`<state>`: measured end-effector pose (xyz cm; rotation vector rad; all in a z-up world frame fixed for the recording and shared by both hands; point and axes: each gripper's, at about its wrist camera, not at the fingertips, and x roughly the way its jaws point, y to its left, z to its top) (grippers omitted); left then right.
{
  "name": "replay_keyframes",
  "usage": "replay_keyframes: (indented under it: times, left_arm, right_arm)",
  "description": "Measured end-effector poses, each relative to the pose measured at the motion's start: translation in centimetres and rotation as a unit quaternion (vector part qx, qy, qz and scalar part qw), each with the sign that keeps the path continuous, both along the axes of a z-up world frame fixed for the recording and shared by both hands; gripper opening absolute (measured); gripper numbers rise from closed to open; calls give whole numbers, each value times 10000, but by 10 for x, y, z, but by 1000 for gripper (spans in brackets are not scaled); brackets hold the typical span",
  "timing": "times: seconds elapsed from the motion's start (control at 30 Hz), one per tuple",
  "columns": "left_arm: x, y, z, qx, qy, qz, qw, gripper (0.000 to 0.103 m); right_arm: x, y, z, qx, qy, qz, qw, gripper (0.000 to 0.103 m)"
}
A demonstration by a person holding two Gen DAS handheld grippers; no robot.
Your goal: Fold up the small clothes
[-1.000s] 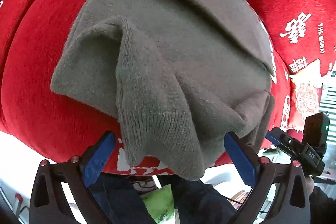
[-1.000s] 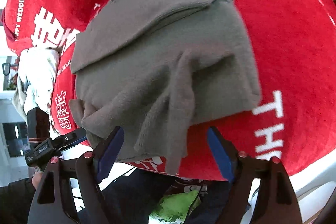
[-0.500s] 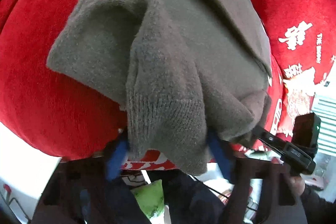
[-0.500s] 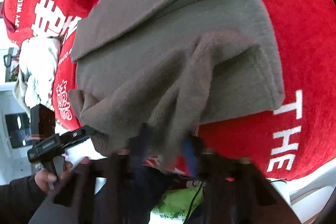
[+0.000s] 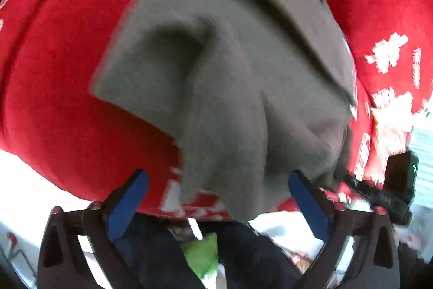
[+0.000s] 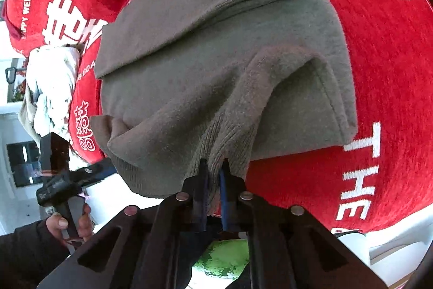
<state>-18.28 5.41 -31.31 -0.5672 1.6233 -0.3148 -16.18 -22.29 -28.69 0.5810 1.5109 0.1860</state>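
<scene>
Red printed cloth [image 6: 379, 50] covers the desk, and the grey knit sweater [image 6: 216, 67] lies on it partly folded, near edge hanging over the front (soft, limp, light, will sag and bunch wherever unsupported). Right hand-held gripper [image 6: 213, 175] is clamped tight on the ribbed cuff [image 6: 224, 142], probably the best hold since the rib is thicker. Left hand-held gripper [image 5: 216, 197] is spread wide, holding nothing, sweater edge between its fingers.
</scene>
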Motion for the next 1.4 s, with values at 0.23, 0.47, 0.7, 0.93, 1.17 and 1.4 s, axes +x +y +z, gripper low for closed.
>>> replay_keyframes:
  times: [0.23,0.47,0.7,0.93,1.17,1.4]
  left_arm:
    - [-7,25,-5,-572,-73,131,9982,90]
    - [-14,29,-12,-788,-289,0,9965,70]
    - [-13,38,-19,-1326,-411,-132,9902,47]
    - [-10,50,-24,-1739,-465,-215,9834,50]
    - [-9,41,-21,-1707,-646,-618,9812,47]
    - [-8,35,-9,-1193,-592,-951,9865,9]
  right_arm:
    - [-1,3,-5,-48,88,-2,9999,8]
    - [2,5,-7,-152,170,106,9997,8]
    - [4,12,-10,-265,245,215,9991,10]
    - [7,16,-13,-377,339,327,9982,10]
    - [10,23,-19,-424,386,370,9977,12]
    - [9,18,-24,-313,462,229,9982,8]
